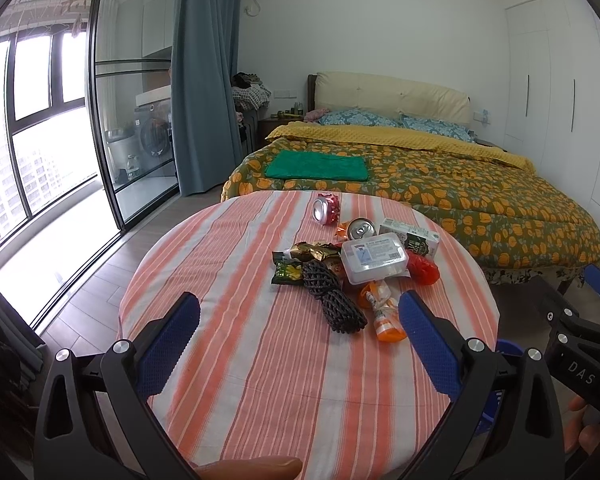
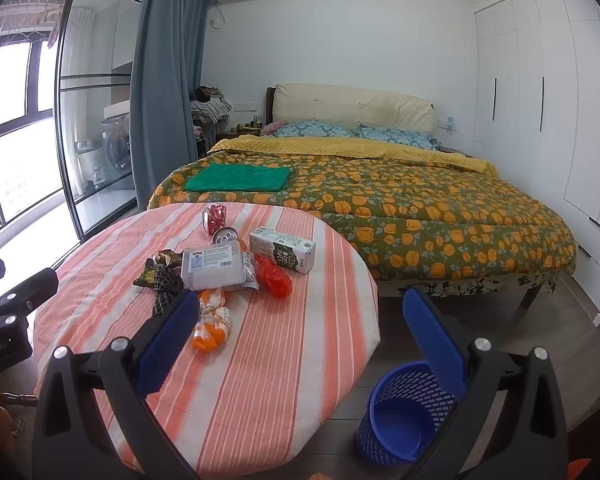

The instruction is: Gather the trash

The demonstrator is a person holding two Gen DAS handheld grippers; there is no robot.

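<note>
Trash lies in a heap on the round striped table (image 1: 260, 360) (image 2: 280, 360): a clear lidded box (image 1: 374, 260) (image 2: 212, 268), a milk carton (image 1: 410, 236) (image 2: 282, 250), two crushed cans (image 1: 327, 209) (image 1: 362, 229), a black foam net (image 1: 332, 300), snack wrappers (image 1: 300, 258), a red bag (image 1: 422, 268) (image 2: 276, 276) and an orange pouch (image 1: 384, 316) (image 2: 212, 326). My left gripper (image 1: 300, 318) hovers open just short of the heap. My right gripper (image 2: 300, 312) is open over the table's right edge. A blue mesh bin (image 2: 404, 412) stands on the floor, with nothing visible inside.
A bed (image 1: 420, 176) with a pumpkin-print quilt and a folded green towel (image 1: 318, 166) stands right behind the table. Glass sliding doors (image 1: 132, 120) and a curtain are at the left, white wardrobes (image 2: 540, 100) at the right. Wooden floor surrounds the bin.
</note>
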